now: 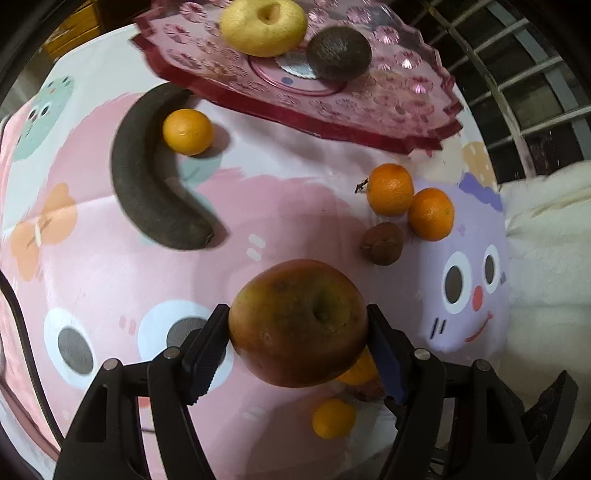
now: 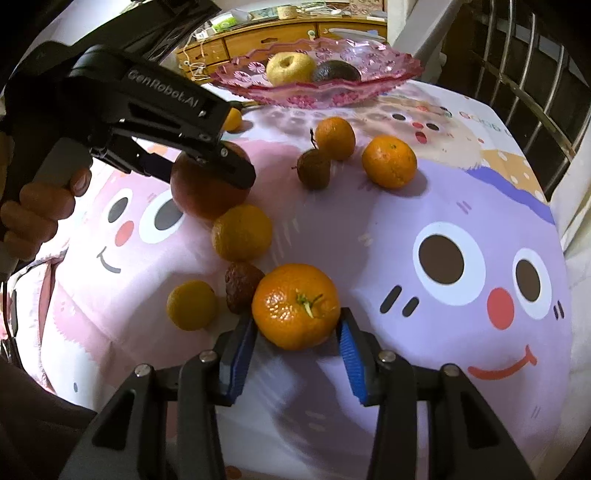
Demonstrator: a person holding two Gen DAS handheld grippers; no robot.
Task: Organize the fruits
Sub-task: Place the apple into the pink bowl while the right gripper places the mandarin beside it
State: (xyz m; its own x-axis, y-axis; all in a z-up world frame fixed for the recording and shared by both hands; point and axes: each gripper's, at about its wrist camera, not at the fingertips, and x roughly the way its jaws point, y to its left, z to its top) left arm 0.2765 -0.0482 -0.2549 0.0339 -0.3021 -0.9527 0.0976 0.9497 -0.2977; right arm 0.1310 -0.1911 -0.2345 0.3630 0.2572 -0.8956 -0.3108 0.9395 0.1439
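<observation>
My left gripper point(image 1: 297, 325) is shut on a red-brown apple point(image 1: 298, 323) and holds it above the cloth; the apple point(image 2: 207, 184) also shows in the right wrist view, under the left gripper point(image 2: 218, 162). My right gripper point(image 2: 297, 325) has its jaws around a large tangerine point(image 2: 295, 306), both blue pads at its sides. The pink glass fruit plate point(image 1: 406, 122) at the far side holds a yellow apple point(image 1: 263, 26) and a dark avocado point(image 1: 339, 53); the plate point(image 2: 399, 70) also shows in the right wrist view.
On the cartoon cloth point(image 1: 288, 206) lie a blackened banana point(image 1: 147, 184), several tangerines point(image 1: 390, 189) point(image 1: 187, 131) point(image 2: 242, 232) point(image 2: 389, 161), and brown wrinkled small fruits point(image 1: 382, 243) point(image 2: 243, 286). A window grille point(image 1: 524, 92) stands at the right, a wooden cabinet point(image 2: 266, 37) behind.
</observation>
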